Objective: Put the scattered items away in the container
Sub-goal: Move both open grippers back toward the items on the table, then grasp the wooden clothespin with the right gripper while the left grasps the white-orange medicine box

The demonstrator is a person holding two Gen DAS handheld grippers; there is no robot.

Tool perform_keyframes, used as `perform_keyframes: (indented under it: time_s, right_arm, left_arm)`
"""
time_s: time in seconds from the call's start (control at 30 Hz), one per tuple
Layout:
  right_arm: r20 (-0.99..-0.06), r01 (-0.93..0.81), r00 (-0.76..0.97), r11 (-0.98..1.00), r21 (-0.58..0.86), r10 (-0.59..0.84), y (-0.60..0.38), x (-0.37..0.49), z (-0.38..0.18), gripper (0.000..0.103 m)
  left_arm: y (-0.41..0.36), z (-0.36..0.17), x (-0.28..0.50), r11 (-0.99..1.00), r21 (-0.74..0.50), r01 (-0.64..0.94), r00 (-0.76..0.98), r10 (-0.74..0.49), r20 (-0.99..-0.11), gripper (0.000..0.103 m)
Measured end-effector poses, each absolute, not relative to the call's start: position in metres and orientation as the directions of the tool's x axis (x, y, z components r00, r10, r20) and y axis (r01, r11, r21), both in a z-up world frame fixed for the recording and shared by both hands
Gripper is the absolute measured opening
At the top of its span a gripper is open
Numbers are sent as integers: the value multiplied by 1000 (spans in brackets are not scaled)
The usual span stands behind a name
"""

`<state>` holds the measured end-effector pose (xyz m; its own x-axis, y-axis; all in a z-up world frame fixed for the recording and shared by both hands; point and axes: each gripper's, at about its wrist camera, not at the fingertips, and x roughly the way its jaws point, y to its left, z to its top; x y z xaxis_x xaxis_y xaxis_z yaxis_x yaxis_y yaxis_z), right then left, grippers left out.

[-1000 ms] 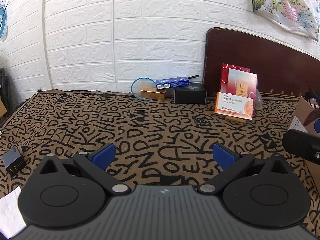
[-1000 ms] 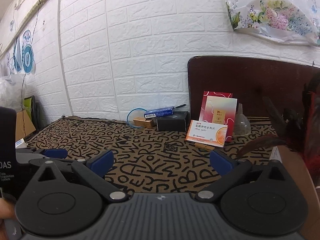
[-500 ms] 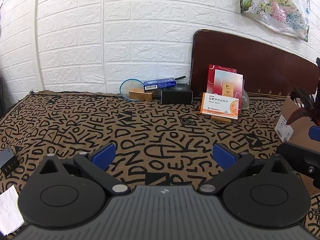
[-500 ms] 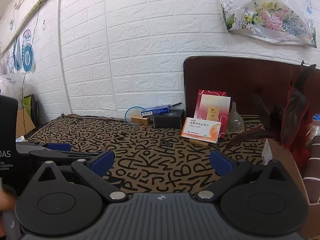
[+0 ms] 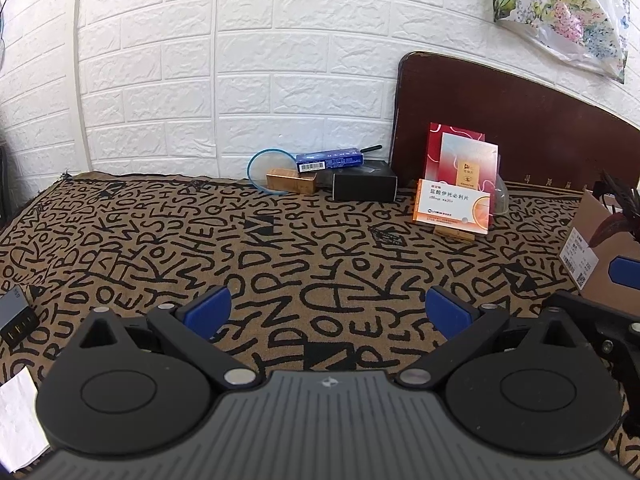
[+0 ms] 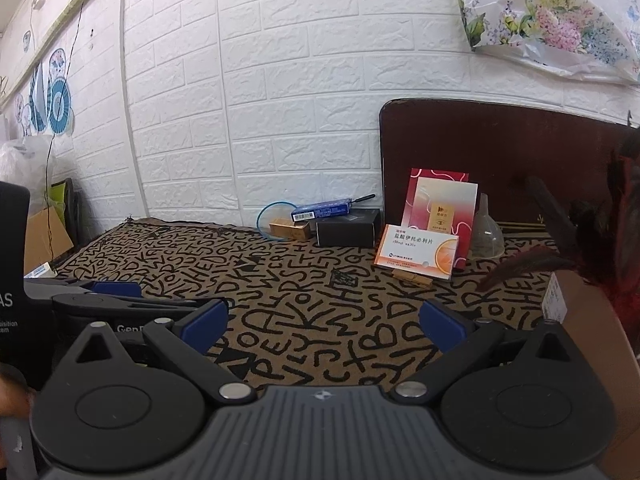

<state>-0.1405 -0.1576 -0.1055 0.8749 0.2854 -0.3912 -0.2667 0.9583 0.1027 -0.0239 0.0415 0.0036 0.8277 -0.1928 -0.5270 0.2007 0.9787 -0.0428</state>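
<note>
The left gripper [image 5: 326, 308] hovers low over the desk [image 5: 280, 248] with its blue-padded fingers spread wide and nothing between them. The right gripper [image 6: 324, 318] is just as wide open and empty, beside the left one, whose dark body fills the left edge of the right wrist view.

A brown cloth [image 6: 304, 280] printed with black letters covers the desk. At its right side stands a cardboard box [image 5: 596, 256] with a white label; it is cut off by the frame, and dark red feathers [image 6: 600, 248] rising from it hide its inside.

Toward the wall the loose things sit in a cluster. An orange-and-white medicine box [image 5: 454, 206] leans on a small wooden clip [image 5: 454, 235], just in front of a red and pink card [image 5: 460, 160] standing upright. A clear plastic funnel [image 6: 486, 236] is partly hidden behind them. To their left lies a matte black box [image 5: 365, 186], then a shiny gold box [image 5: 291, 182], with a blue carton [image 5: 330, 159] resting across both. A thin blue ring [image 5: 260, 168] is half hidden behind the gold box, and a black stick [image 5: 370, 148] pokes out behind the carton; what it belongs to is unclear.

A dark wooden board [image 5: 500, 120] with rounded corners leans on the white brick-textured wall [image 5: 240, 60]. At the left edge of the left wrist view lie a grey charger [image 5: 16, 316] and a white paper [image 5: 18, 412], both cropped.
</note>
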Motion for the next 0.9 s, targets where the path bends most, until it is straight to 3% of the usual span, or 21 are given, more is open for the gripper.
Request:
perform_keyframes:
  time_s: [0.17, 0.37, 0.9]
  right_arm:
    - [-381, -266, 884, 962, 64, 270, -148, -104, -116, 103]
    - [-411, -275, 869, 959, 64, 277, -132, -52, -125, 103]
    - [-484, -203, 861, 978, -42, 158, -169, 32, -175, 103]
  left_arm:
    - [37, -2, 0, 987, 9, 160, 845, -132, -518, 103]
    - [45, -6, 36, 999, 13, -31, 854, 33, -520, 103]
    - [23, -31, 82, 998, 57, 30, 843, 5, -537, 103]
